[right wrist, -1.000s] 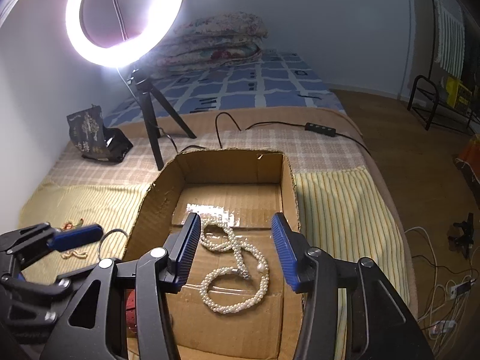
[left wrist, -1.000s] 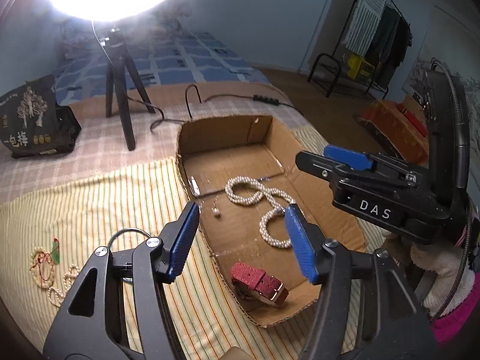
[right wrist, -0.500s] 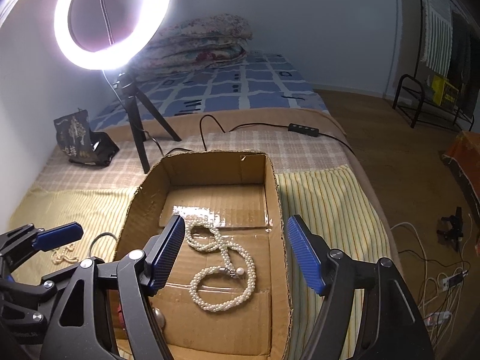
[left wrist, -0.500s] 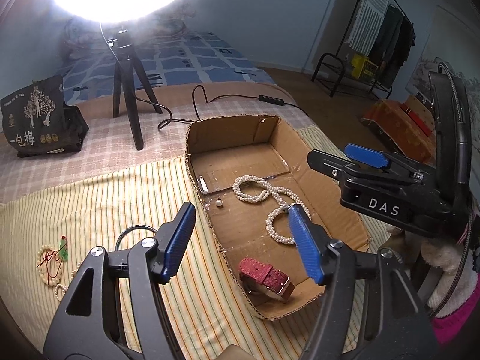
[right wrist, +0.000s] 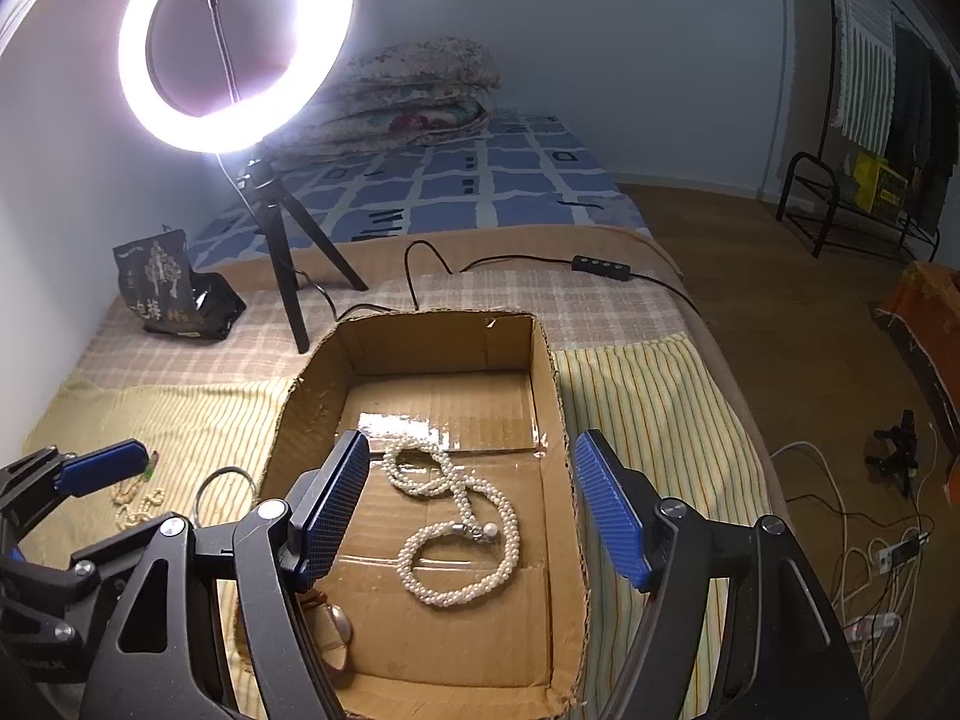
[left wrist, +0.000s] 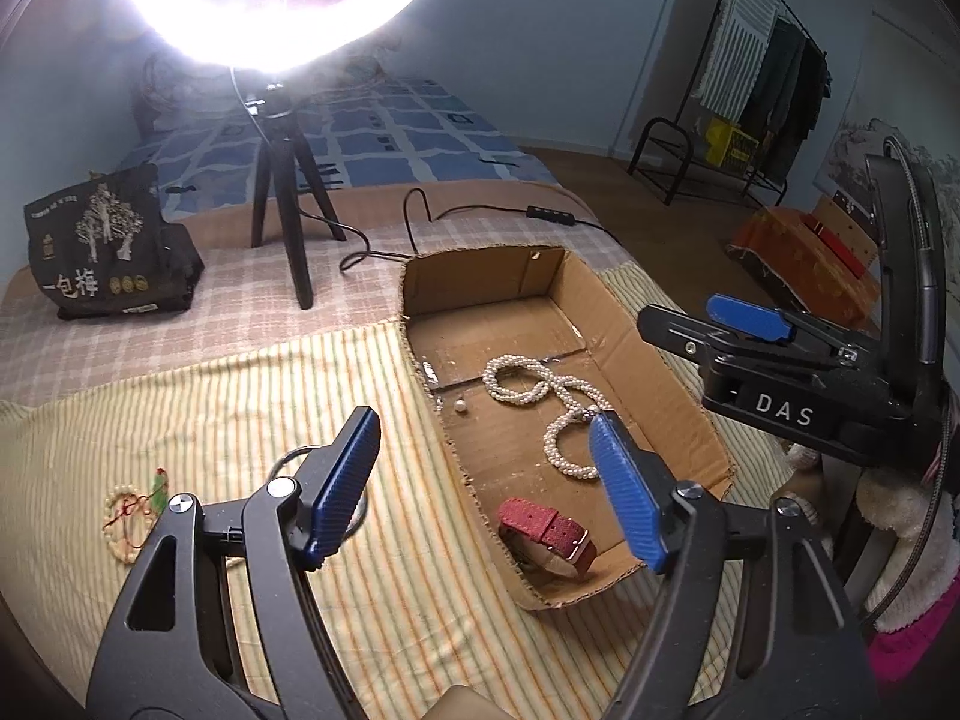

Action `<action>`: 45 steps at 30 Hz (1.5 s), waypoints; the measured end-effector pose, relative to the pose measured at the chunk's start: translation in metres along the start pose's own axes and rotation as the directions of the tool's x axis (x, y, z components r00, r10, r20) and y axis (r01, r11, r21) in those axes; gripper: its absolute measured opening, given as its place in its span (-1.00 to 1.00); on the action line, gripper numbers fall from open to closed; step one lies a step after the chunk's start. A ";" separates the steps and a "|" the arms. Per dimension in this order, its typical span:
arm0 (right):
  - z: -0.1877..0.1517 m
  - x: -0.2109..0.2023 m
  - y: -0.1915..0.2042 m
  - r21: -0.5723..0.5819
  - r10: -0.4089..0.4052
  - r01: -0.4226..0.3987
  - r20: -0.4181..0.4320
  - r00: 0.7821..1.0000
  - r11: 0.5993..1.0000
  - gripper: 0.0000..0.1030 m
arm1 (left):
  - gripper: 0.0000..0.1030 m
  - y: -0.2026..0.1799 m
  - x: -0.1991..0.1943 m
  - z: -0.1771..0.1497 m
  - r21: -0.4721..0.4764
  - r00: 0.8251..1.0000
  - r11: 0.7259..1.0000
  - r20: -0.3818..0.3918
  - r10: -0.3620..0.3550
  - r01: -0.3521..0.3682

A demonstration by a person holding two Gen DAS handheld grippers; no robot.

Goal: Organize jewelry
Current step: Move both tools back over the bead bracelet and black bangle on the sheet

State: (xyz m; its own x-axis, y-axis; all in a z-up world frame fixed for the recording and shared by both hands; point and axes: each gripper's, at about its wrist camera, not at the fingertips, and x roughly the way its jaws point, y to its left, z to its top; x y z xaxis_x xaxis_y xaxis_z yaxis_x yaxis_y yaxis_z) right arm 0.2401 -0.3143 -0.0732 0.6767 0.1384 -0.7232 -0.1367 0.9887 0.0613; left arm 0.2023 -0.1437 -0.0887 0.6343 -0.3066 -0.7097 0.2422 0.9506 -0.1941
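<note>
An open cardboard box point(left wrist: 660, 354) point(right wrist: 300, 414) lies on the striped cloth. Inside lie a white pearl necklace point(left wrist: 540, 390) point(right wrist: 462, 510), a red watch point(left wrist: 546, 534) at the near end and a small single pearl point(left wrist: 461, 406). On the cloth to the left lie a beaded bracelet with red string point(left wrist: 129, 516) point(right wrist: 135, 504) and a thin dark ring bangle point(left wrist: 288, 462) point(right wrist: 225, 480). My left gripper point(left wrist: 486, 480) is open and empty above the box's left wall. My right gripper point(right wrist: 468, 504) is open and empty above the necklace; it also shows in the left wrist view point(left wrist: 750, 324).
A ring light on a black tripod point(left wrist: 288, 222) point(right wrist: 282, 252) stands behind the box, its cable point(left wrist: 480, 210) across the bed. A black snack bag point(left wrist: 102, 252) point(right wrist: 174, 288) sits at the back left. The bed edge and wooden floor point(right wrist: 810, 330) lie to the right.
Both grippers have drawn back and up from the box. The right gripper's jaws have opened wider. The necklace lies still in the box.
</note>
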 end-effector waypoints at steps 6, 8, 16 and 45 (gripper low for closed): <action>-0.001 -0.010 0.009 -0.006 -0.011 0.011 0.005 1.000 1.000 0.51 | 0.55 0.011 -0.014 -0.003 -0.006 1.000 1.000 0.009 0.029 -0.029; -0.002 -0.014 0.013 -0.011 -0.012 0.012 0.010 1.000 1.000 0.51 | 0.56 0.017 -0.019 -0.003 -0.012 0.999 0.999 0.011 0.038 -0.038; -0.001 -0.026 0.036 -0.013 0.019 -0.019 0.016 1.000 1.000 0.52 | 0.56 0.052 -0.039 -0.011 -0.040 0.996 0.996 0.013 0.086 -0.085; -0.019 0.002 0.148 -0.148 0.196 -0.210 -0.101 0.975 0.966 0.52 | 0.56 0.216 -0.077 -0.042 -0.184 0.965 0.948 -0.037 0.258 -0.260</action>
State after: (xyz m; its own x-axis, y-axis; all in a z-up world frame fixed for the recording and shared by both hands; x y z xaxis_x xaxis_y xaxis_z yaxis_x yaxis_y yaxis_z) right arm 0.2078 -0.1689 -0.0784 0.5604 0.3235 -0.7624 -0.3815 0.9179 0.1090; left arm 0.1749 0.0869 -0.1040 0.6475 -0.0489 -0.7605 -0.0703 0.9898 -0.1235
